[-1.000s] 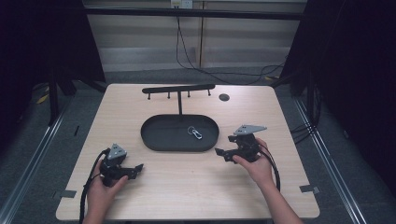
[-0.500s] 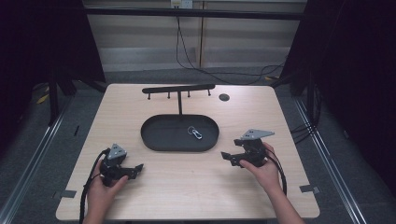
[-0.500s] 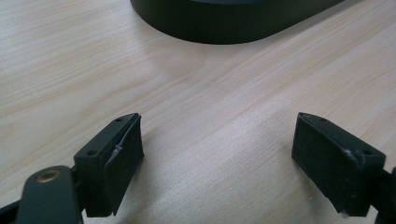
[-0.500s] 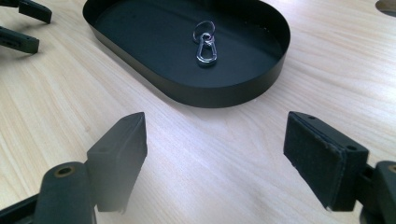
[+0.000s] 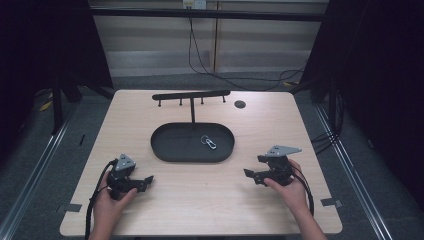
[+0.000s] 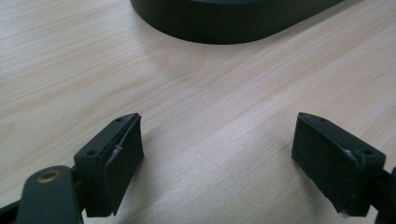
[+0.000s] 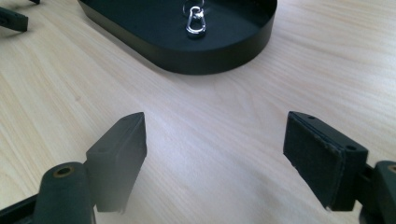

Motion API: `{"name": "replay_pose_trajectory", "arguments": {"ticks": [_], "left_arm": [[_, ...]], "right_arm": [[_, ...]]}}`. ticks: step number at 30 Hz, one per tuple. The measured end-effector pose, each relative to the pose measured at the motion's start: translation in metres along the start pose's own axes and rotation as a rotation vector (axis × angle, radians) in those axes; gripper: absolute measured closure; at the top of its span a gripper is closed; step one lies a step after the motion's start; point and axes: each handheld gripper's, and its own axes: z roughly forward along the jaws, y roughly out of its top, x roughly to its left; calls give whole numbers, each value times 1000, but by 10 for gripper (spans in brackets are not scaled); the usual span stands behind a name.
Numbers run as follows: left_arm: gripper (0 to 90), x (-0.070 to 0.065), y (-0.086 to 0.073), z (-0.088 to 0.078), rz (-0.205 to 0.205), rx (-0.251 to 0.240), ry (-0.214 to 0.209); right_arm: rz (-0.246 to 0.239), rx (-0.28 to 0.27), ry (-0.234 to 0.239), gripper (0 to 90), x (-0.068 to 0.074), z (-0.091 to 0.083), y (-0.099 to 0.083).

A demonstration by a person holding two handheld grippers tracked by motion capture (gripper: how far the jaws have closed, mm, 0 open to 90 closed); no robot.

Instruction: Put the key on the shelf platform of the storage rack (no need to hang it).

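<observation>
Both jaws spread wide, holding nothing | silver snap hook lies in black oval tray, ahead of right gripper, long axis pointing away | right gripper nearer than left gripper

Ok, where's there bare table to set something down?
Bare wood lies between the left gripper and right gripper, in front of the tray. The table is also bare left and right of the tray. Behind it is tighter: the hook stand and a small dark disc. A clip lies in the tray.
</observation>
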Motion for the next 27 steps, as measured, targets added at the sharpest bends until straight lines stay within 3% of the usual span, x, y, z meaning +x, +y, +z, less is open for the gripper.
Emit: {"name": "replay_pose_trajectory", "arguments": {"ticks": [15, 27], "left_arm": [[162, 0, 0, 0, 0, 0, 0], [162, 0, 0, 0, 0, 0, 0]], "right_arm": [[2, 50, -50, 213, -5, -3, -34], [-13, 73, -88, 212, -6, -3, -44]]}}
